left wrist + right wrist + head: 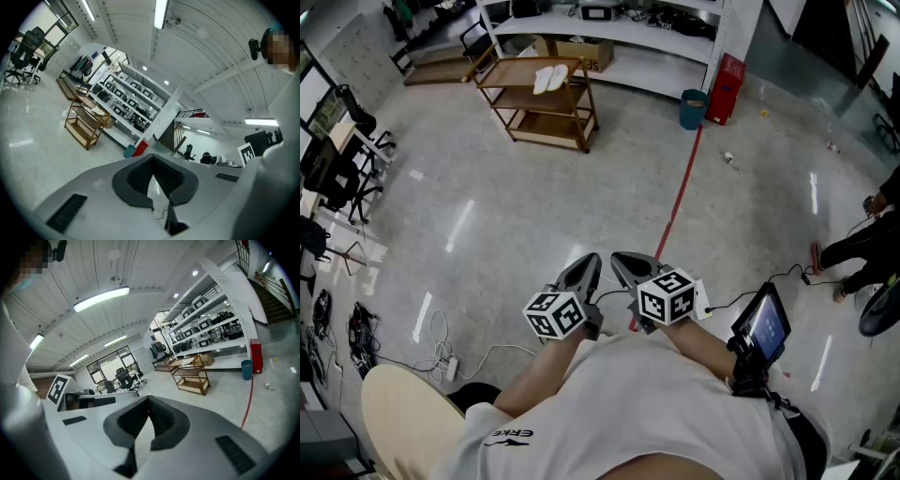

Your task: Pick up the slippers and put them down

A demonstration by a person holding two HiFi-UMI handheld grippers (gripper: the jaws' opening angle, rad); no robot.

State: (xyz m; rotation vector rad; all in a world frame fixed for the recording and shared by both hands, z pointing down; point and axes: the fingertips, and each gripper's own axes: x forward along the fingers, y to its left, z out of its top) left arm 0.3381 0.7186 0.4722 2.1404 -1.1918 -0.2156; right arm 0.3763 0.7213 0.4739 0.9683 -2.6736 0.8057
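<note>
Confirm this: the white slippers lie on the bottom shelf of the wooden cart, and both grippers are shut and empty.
Wrong shelf. The head view shows the white slippers on the top shelf of the wooden cart. The left gripper and right gripper are indeed shut and empty.

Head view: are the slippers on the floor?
No, the white slippers lie side by side on the top shelf of the wooden cart.
</note>
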